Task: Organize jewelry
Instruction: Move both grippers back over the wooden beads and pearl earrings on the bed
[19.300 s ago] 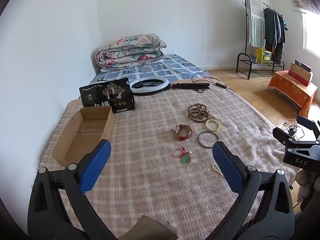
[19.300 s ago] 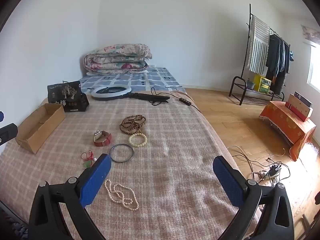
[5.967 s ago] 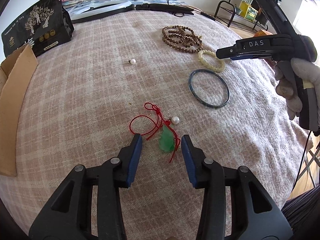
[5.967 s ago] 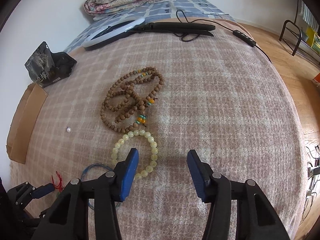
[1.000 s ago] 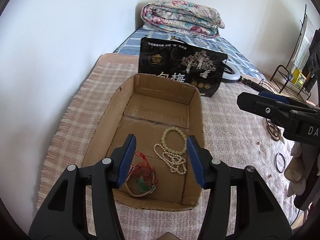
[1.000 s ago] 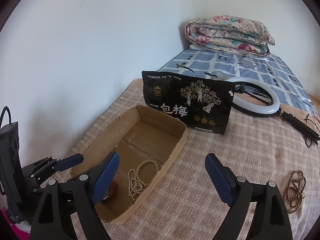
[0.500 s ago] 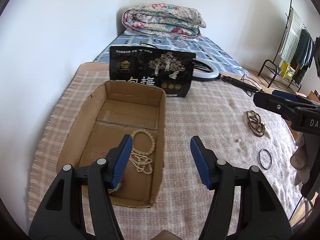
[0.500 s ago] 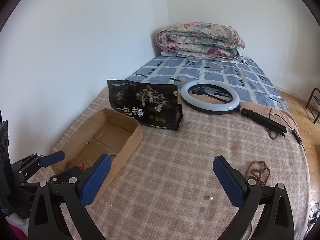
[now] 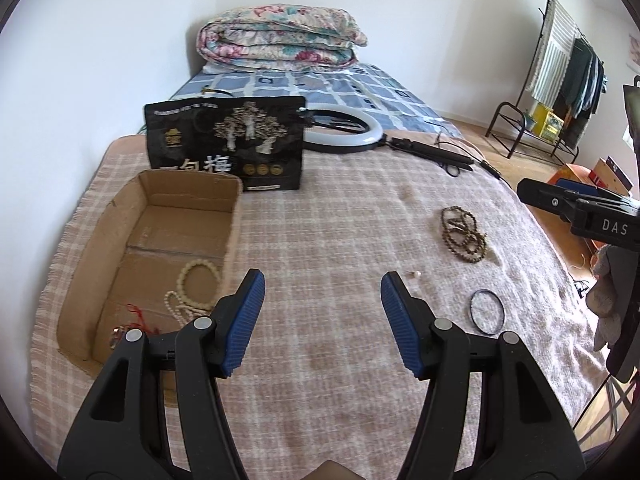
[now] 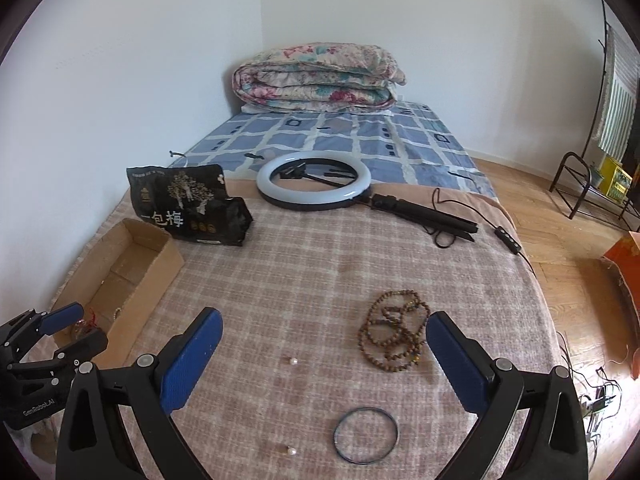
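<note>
Four pieces are left out on the bed's checked blanket (image 10: 320, 264): the brown bead mala (image 10: 394, 336), the dark bangle (image 10: 366, 435) and two loose pearls (image 10: 294, 361), (image 10: 291, 451). The cardboard box (image 9: 100, 248) at my left already holds a pale bead bracelet (image 9: 199, 274), a pearl string and the red-cord pendant (image 9: 138, 316). My right hand-held gripper (image 10: 320, 354) hovers wide open and empty, looking down the bed; the bangle lies flat just below and between its fingers, the mala ahead, close to the right finger, its tangle running away from me. My left hand-held gripper (image 9: 322, 316) is also open with nothing in it, above bare blanket beside the box's right wall; the bangle and mala sit well off to its right. I judge the right one nearer, so it should take the bangle, dropping steeply to pinch across the rim.
</note>
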Available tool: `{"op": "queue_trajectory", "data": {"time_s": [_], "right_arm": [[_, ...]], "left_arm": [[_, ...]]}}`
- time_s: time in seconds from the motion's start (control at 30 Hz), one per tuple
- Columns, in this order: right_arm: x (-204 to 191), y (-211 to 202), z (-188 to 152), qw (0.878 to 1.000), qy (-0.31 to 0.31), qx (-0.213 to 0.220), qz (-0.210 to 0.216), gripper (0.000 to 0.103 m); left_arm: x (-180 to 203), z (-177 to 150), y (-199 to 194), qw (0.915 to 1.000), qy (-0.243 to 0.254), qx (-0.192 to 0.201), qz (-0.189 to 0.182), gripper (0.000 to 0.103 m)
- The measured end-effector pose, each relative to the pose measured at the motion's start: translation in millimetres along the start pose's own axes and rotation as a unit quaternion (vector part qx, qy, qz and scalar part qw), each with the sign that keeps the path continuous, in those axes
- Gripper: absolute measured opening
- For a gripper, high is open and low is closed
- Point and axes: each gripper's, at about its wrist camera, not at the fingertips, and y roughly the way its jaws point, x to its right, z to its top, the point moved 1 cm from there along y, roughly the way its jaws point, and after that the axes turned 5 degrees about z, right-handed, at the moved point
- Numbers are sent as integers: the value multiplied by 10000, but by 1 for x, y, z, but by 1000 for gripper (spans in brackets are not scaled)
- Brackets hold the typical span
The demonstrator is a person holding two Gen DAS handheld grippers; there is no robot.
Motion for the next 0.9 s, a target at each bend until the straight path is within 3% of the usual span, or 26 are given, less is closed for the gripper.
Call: {"op": "queue_trajectory", "data": {"time_s": [0.5,0.73,0.9], "right_arm": [[74,2,-26,9976,-42,13,-685,103],[102,21,-36,9976,202,-192,-627,103],[119,40,-39,9968,555,-463,-338,103]], "left_arm": [[66,-20,17,9976,509,-260,-402,62],[90,-34,27,9939,799,-433,-630,62],[108,-48,36,9896,1027,-625,-794,62]]}}
